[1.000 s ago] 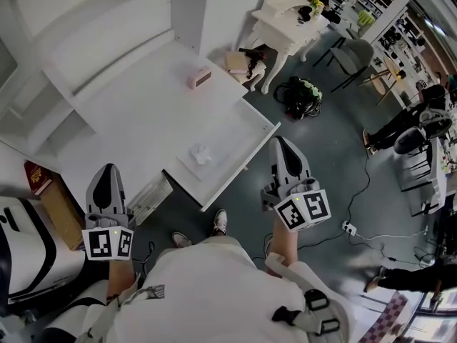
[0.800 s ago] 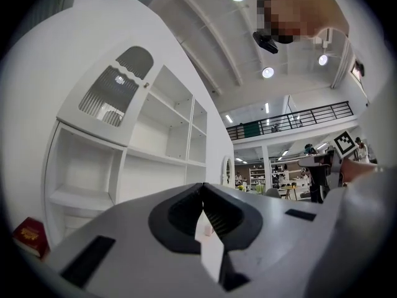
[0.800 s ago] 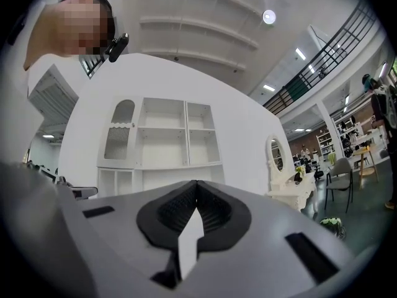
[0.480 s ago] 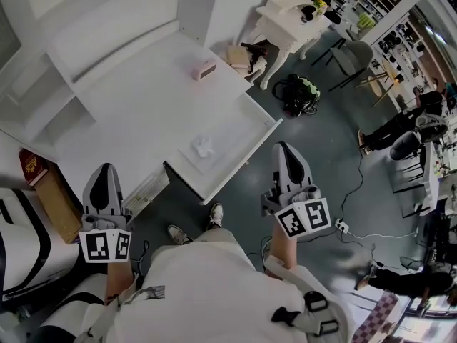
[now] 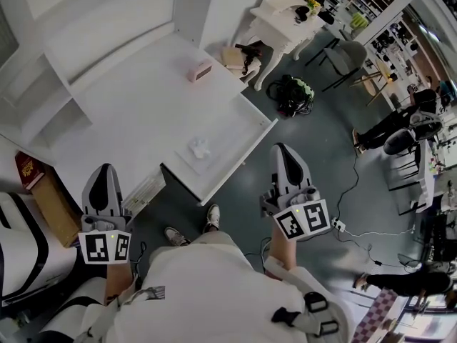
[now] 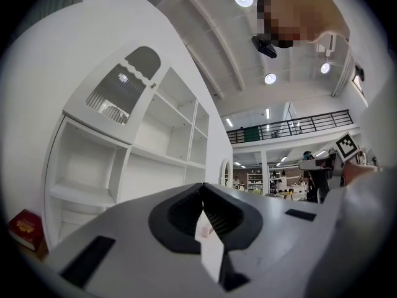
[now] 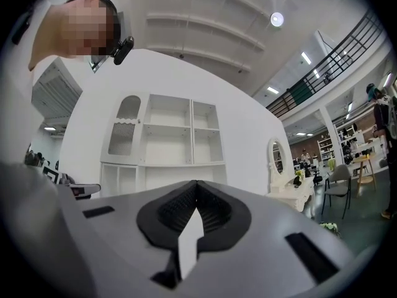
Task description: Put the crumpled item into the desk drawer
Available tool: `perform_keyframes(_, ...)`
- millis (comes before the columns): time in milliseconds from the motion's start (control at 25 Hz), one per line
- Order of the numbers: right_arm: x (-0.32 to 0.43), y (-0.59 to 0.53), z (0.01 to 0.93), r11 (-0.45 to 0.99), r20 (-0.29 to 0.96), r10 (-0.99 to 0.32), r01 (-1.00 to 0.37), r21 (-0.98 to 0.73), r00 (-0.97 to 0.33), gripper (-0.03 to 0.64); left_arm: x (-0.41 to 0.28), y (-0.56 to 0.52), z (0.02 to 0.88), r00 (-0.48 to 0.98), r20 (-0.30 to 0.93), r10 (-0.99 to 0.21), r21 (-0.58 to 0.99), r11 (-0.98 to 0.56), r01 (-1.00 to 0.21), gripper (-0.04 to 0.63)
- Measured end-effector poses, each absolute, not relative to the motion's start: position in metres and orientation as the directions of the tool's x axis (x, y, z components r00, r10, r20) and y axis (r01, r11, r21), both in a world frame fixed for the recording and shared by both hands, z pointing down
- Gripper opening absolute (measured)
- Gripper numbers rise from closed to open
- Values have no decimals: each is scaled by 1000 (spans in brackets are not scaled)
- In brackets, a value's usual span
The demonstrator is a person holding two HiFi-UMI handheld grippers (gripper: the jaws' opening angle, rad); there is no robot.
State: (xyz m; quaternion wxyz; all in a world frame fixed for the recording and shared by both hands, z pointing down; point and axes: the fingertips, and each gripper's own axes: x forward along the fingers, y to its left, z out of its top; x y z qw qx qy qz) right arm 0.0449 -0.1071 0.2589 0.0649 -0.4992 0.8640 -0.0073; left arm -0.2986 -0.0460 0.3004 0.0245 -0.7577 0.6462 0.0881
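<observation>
A crumpled white item (image 5: 198, 147) lies inside the open drawer (image 5: 251, 129) of the white desk (image 5: 128, 113). My left gripper (image 5: 106, 171) hangs shut over the floor, near the desk's front left corner and close to my body. Right of the drawer's front, my right gripper (image 5: 281, 150) is also shut and holds nothing. In the left gripper view the jaws (image 6: 201, 189) meet with nothing between them, and the right gripper view shows the same for its jaws (image 7: 196, 184). Both grippers are well apart from the crumpled item.
A small pink box (image 5: 201, 71) sits at the desk's far edge. White shelving (image 5: 86, 27) backs the desk. A red book (image 5: 27, 167) and a cardboard box (image 5: 56, 207) stand at the left. A black bag (image 5: 292, 96), a dressing table (image 5: 282, 13), chairs and cables fill the floor at the right.
The head view has shifted slightly. Both grippers stay shut, low and away from the desk; the crumpled item has not moved.
</observation>
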Motion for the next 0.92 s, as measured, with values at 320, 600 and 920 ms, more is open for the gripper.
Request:
perform_keyframes(320, 46, -109, 256, 505, -114, -860, -860, -66, -497, 9, -295, -46, 294, 149, -177, -973, 70, -163, -984, 15)
perform_keyframes(600, 47, -115, 257, 507, -115, -859, -859, -64, -499, 9, -293, -52, 291, 152, -178, -972, 60, -165, -984, 15)
perform_keyframes(920, 48, -116, 249, 508, -114, -859, -859, -61, -499, 9, -290, -57, 280, 166, -184, -969, 50, -178, -983, 15)
